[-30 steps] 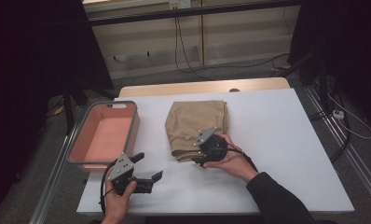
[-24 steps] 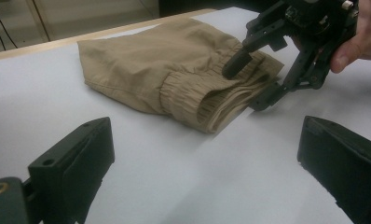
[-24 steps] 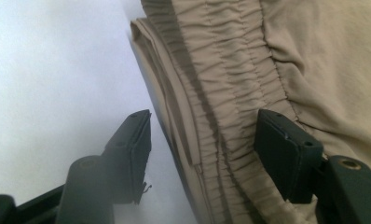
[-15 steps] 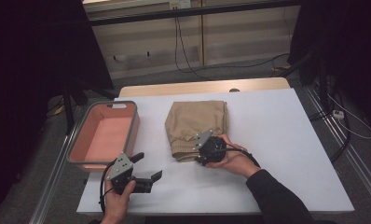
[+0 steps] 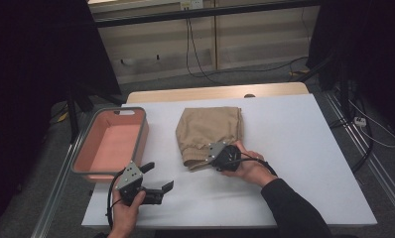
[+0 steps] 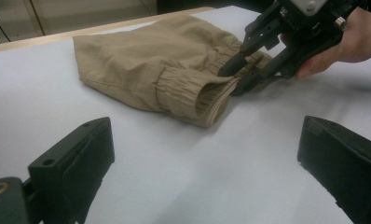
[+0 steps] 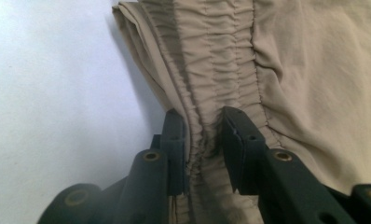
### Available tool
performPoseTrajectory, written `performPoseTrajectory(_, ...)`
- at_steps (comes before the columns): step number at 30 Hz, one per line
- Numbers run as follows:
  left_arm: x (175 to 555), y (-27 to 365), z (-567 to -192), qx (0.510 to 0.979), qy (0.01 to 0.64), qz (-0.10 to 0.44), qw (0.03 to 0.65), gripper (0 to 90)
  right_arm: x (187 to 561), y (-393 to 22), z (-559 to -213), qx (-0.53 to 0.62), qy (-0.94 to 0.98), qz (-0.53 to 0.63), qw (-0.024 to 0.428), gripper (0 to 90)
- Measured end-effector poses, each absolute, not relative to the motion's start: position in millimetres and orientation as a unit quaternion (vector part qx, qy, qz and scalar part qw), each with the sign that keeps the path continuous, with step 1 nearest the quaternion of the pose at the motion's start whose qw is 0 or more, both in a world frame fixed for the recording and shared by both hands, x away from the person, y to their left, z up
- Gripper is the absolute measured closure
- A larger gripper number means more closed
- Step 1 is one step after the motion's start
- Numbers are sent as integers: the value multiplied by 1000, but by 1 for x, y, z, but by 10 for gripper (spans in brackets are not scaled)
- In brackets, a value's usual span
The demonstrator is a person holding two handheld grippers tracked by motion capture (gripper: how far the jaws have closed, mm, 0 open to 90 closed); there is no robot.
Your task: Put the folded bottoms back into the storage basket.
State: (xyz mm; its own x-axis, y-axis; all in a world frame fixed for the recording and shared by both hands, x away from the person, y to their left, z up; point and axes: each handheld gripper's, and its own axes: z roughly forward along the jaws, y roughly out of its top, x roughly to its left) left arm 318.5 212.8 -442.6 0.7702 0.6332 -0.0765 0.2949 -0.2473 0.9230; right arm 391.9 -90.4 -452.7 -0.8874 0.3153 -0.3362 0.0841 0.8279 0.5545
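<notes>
Nearest the table's front edge, the left gripper (image 5: 158, 178) waits with jaws wide and empty. Beyond it, the right gripper (image 7: 203, 140) has just been closing and pinches the elastic cuff (image 7: 216, 70) of the folded khaki trousers (image 5: 210, 126) at mid-table. Judging by this, only the grasp is made; lifting them toward the empty pink bin (image 5: 84, 148) at far left probably remains.

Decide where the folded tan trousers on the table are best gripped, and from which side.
Grip the folded tan trousers at the gathered elastic cuff on the near edge, coming in low from the person's side. The bunched ribbing gives a thick ridge to pinch. The right hand-held gripper has just been closing there, fabric between its jaws.
</notes>
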Motion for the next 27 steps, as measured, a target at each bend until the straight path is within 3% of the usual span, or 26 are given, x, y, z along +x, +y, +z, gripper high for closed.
performPoseTrajectory(8,319,214,-442,778,296,150,533,48,397,-92,-450,135,926,288,205,787)
performPoseTrajectory(27,324,214,-439,775,315,146,528,63,392,-106,-434,156,908,348,175,794)
